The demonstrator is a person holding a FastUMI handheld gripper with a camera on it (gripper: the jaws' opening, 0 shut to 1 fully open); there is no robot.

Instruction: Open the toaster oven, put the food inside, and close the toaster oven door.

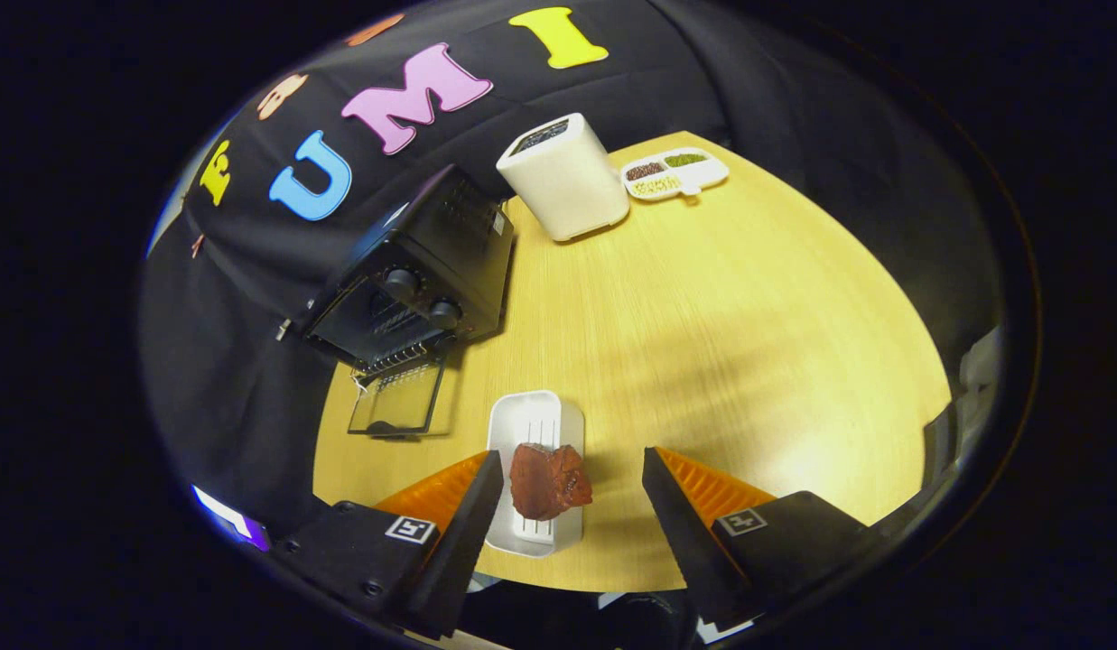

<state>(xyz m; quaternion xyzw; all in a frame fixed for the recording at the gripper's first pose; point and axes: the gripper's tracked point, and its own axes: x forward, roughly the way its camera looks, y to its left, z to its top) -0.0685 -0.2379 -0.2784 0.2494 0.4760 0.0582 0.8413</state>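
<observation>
- My gripper (572, 483) hangs over the near part of the desk (721, 343), its fingers (472, 515) spread wide and pinching nothing.
- Between them lies the food (547, 480), a dark red, lumpy chunk that looks like meat. It touches neither finger, though it lies nearer my left one.
- The food rests on the near half of a small white tray (533, 424), a long rectangle with rounded corners and ribs along its floor. The tray runs away from me, its far end reaching beyond my fingertips and its near end dipping beside my left finger.
- The toaster oven (414, 271) stands beyond my left finger, at the desk's left edge against the black cloth wall. It is black, with two round knobs (423, 298) on its front.
- Its glass door (397, 402) is swung down and lies open, just beyond the tray's far left corner; wire rack bars show at the mouth.
- Farther back, to the right of the oven, stands a tall white container (565, 176) with a dark top.
- Just to the right of that container sits a white divided dish (675, 173) holding brown, green and pale grains in separate compartments.
</observation>
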